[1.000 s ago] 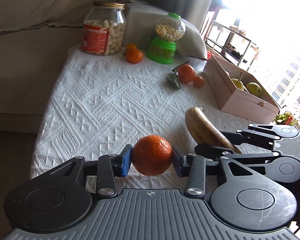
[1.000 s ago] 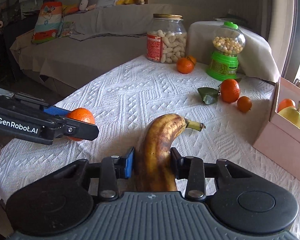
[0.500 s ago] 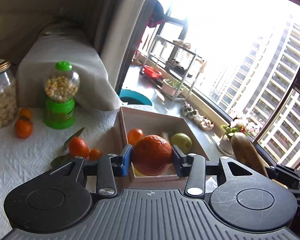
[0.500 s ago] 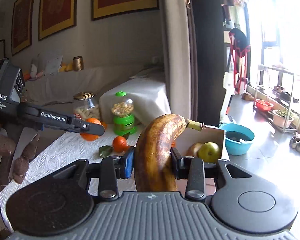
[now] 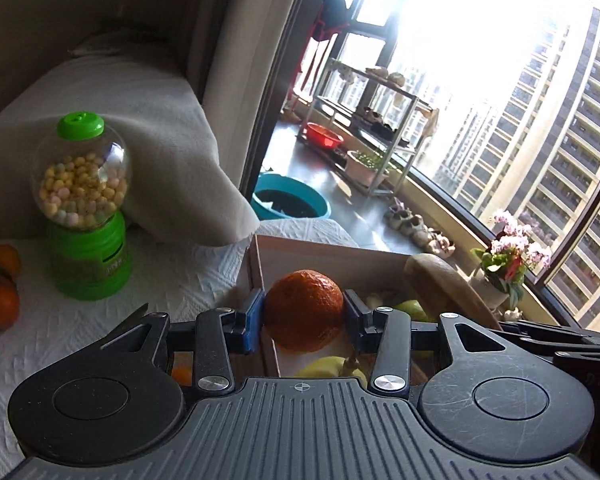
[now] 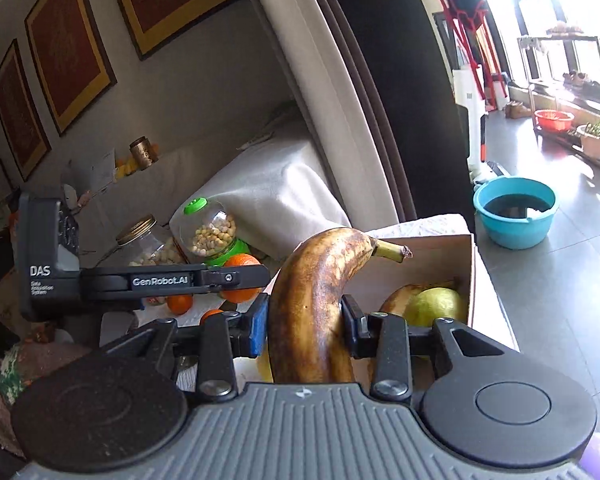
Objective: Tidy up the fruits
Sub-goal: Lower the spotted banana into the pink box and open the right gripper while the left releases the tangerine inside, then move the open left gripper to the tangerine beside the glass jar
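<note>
lettering "genrobot.ai" and "das" marks left tongs (image 6: 256, 278) gripping orange (image 6: 242, 278).

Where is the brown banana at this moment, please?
In the right wrist view the banana stands upright at centre, clamped by the right gripper, just in front of the open box.

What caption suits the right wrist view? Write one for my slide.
Right claw grips a browned banana above the open fruit box.

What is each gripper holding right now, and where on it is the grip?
The left gripper clamps an orange across its sides. The right gripper clamps a brown-spotted banana around its middle, stem end pointing away.
</note>
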### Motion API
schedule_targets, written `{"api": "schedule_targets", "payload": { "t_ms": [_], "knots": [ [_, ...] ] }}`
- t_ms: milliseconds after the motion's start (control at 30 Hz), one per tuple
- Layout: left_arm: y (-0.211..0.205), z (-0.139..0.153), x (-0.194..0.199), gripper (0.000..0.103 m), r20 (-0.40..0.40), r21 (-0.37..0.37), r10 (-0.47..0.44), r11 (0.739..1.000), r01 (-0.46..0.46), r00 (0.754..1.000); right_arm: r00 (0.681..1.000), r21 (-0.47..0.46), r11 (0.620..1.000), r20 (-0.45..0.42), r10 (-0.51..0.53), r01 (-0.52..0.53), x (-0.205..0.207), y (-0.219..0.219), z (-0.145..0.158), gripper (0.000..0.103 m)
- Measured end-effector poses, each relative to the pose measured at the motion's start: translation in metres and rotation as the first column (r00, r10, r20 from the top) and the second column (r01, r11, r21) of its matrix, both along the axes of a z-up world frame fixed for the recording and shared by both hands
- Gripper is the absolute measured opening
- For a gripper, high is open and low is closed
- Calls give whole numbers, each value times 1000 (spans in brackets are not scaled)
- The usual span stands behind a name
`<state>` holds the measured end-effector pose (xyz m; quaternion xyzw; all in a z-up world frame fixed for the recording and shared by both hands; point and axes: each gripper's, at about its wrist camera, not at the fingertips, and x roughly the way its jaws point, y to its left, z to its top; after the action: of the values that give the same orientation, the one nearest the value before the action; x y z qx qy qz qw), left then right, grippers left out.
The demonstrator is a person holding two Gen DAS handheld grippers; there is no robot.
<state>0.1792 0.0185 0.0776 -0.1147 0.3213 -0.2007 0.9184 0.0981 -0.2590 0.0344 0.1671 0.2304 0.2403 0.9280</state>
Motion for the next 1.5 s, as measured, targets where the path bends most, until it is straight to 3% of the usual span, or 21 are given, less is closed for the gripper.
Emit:
{"api": "schedule_targets", "payload": {
  "t_ms": [133, 233, 467, 600, 767, 1000, 1200, 1300, 1367, 1500],
  "knots": [
    [21, 2, -8, 47, -5, -14, -3, 1000, 3, 1000, 989, 161, 986, -133, 69, -47, 50, 11, -18, 36],
    [24, 0, -13, 47, -4, -2, -19, 1000, 19, 1000, 968, 281, 960, -236, 88, -19, 70, 14, -36, 36],
    [23, -3, -18, 47, 3, -15, -43, 999, 43, 999, 954, 263, 963, -299, 27, 55, 67, 12, -51, 43],
    [22, -2, -19, 47, 8, -11, -49, 999, 49, 999, 969, 165, 983, -242, -44, 86, 45, 0, -43, 44],
    [14, 3, -23, 47, 12, -2, -56, 998, 56, 998, 980, -39, 991, -143, -135, 131, 19, 2, -30, 44],
    [-16, 14, -11, 47, 21, 39, -99, 994, 98, 995, 989, -142, 979, 9, -145, 145, -25, 4, -21, 45],
    [-46, 22, 32, 47, -6, -3, -114, 993, 114, 993, 984, -269, 949, 115, -139, 165, -55, 20, -26, 52],
    [-61, 16, 56, 44, -39, 72, -69, 995, 72, 997, 983, -307, 938, 137, -122, 159, -62, 29, -28, 53],
    [-60, 15, 53, 44, -18, 90, -54, 994, 55, 998, 983, -325, 933, 149, -109, 152, -68, 33, -30, 55],
    [-33, 14, 23, 44, 33, 54, -34, 998, 33, 999, 977, -371, 915, 194, -87, 155, -82, 43, -32, 63]
  ]
}}
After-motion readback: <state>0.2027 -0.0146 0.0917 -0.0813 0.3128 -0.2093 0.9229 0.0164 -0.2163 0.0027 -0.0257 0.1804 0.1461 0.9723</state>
